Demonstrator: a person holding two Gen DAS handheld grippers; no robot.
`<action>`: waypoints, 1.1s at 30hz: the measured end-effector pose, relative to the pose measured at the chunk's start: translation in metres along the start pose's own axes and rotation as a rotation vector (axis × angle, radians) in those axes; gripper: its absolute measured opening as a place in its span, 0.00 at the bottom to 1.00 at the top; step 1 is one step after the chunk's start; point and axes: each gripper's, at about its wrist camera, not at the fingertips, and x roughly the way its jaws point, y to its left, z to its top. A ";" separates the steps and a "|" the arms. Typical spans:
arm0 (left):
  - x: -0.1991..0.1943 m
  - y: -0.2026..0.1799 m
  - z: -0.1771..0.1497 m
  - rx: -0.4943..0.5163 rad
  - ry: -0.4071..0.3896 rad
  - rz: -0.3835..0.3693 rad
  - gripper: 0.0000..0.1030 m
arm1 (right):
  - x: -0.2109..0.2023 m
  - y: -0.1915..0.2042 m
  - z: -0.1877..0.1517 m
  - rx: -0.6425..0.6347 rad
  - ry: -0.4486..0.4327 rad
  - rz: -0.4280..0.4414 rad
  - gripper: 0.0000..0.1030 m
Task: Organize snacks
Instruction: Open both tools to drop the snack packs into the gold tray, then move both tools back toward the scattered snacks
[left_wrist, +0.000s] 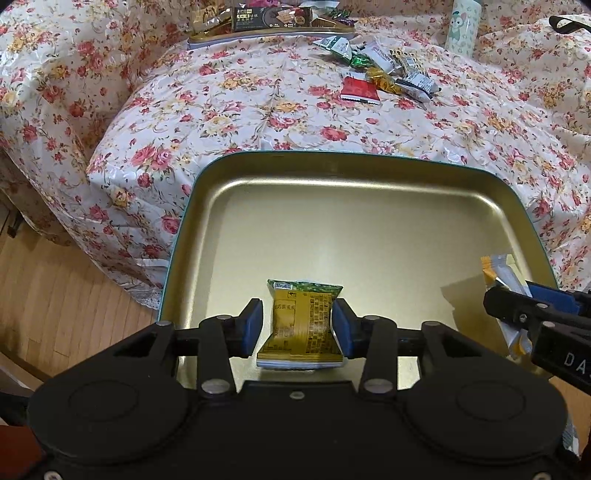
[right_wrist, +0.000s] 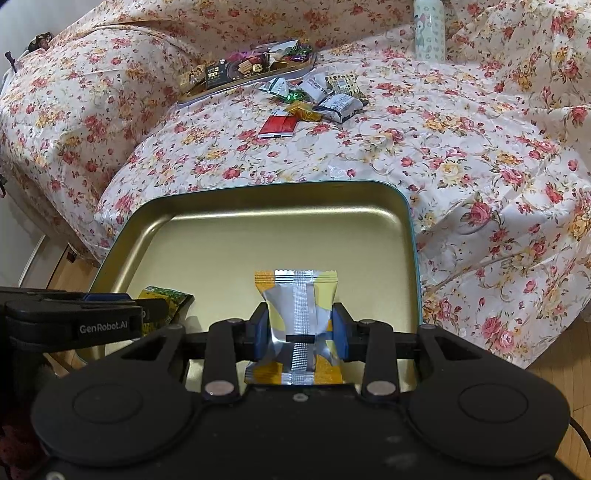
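Over the gold tray (left_wrist: 351, 229), just inside its near edge: a green-and-gold packet (left_wrist: 301, 314), small and pillow-shaped, green crimped top, gold face covered in dark print, pinched narrow at the waist. Flanked by the blue pads of the left gripper (left_wrist: 298, 326), jaws parted; right-hand pad against the wrapper, left-hand pad (left_wrist: 255, 325) showing a thin gap, so not squeezing it.

Over the same tray, towards its right side: a yellow-and-silver packet (right_wrist: 299, 295), shiny foil, ridged seam down the middle, orange-yellow corners, zigzag top edge. Pinched at the waist by the right gripper (right_wrist: 301, 332), foil crumpled inward between both pads.

Tray itself shallow, rounded corners, teal outer rim, otherwise bare inside.

Counted: two grippers, each with one packet between its pads; two trays, the second tray (left_wrist: 269, 35) well beyond the gold tray, heaped with mixed wrapped snacks. Beyond the gold tray and right of the second one, a loose pile of snacks (left_wrist: 384, 66), too overlapped for a sure count; among them one red packet (left_wrist: 359, 88) nearest the gold tray. One pale printed bottle (left_wrist: 463, 26) upright, farther back still. One floral cloth (left_wrist: 258, 110) under everything; wooden floor (left_wrist: 55, 295) to the left of the gold tray.
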 end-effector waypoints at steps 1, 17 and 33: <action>0.000 0.000 0.000 -0.001 -0.001 0.000 0.49 | 0.000 -0.001 0.000 0.000 0.000 0.000 0.37; 0.000 0.001 -0.001 -0.003 -0.004 0.002 0.50 | -0.001 0.000 -0.001 -0.022 0.002 -0.007 0.39; -0.004 0.000 -0.002 -0.005 -0.016 0.016 0.50 | -0.007 0.003 -0.002 -0.059 -0.027 -0.025 0.42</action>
